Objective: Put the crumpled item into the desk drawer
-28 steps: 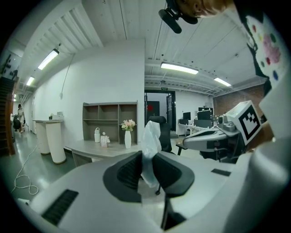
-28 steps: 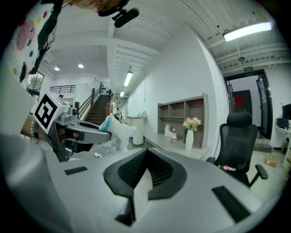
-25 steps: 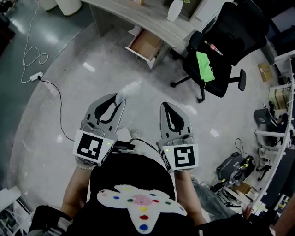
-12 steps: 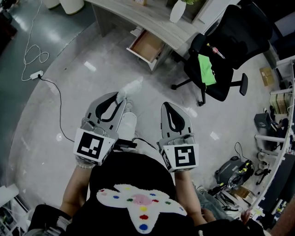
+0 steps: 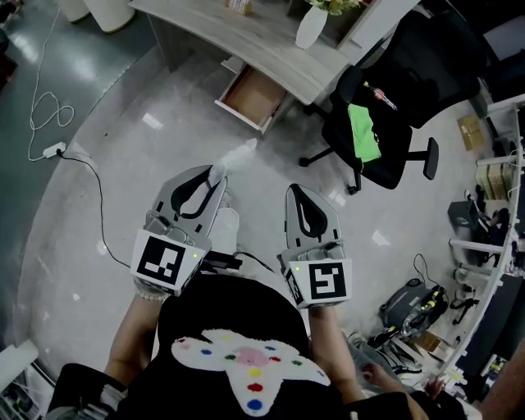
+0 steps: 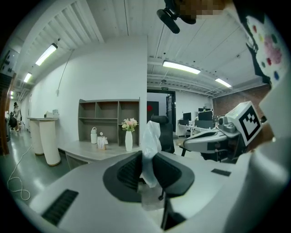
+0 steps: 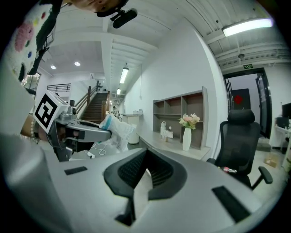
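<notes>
My left gripper (image 5: pixel 216 175) is shut on the crumpled item (image 5: pixel 235 155), a wad of thin white plastic that sticks out past its tips. In the left gripper view the crumpled item (image 6: pixel 150 142) stands upright, pinched between the black pads of the left gripper (image 6: pixel 146 169). The right gripper (image 5: pixel 298 194) is held beside it, shut and with nothing in it; in its own view the right gripper (image 7: pixel 145 169) shows its pads meeting. Ahead on the floor side of the grey desk (image 5: pixel 254 39), the desk drawer (image 5: pixel 249 97) stands pulled out with a bare wooden bottom.
A black office chair (image 5: pixel 385 98) with a green cloth on its seat stands right of the drawer. A white vase (image 5: pixel 312 25) is on the desk. A cable and power strip (image 5: pixel 51 149) lie on the floor at left. Gear and shelving crowd the right edge.
Desk, drawer and chair have slid nearer and lower in the head view as the person walks toward them. Both grippers keep their pose, and the left still holds the crumpled item.
</notes>
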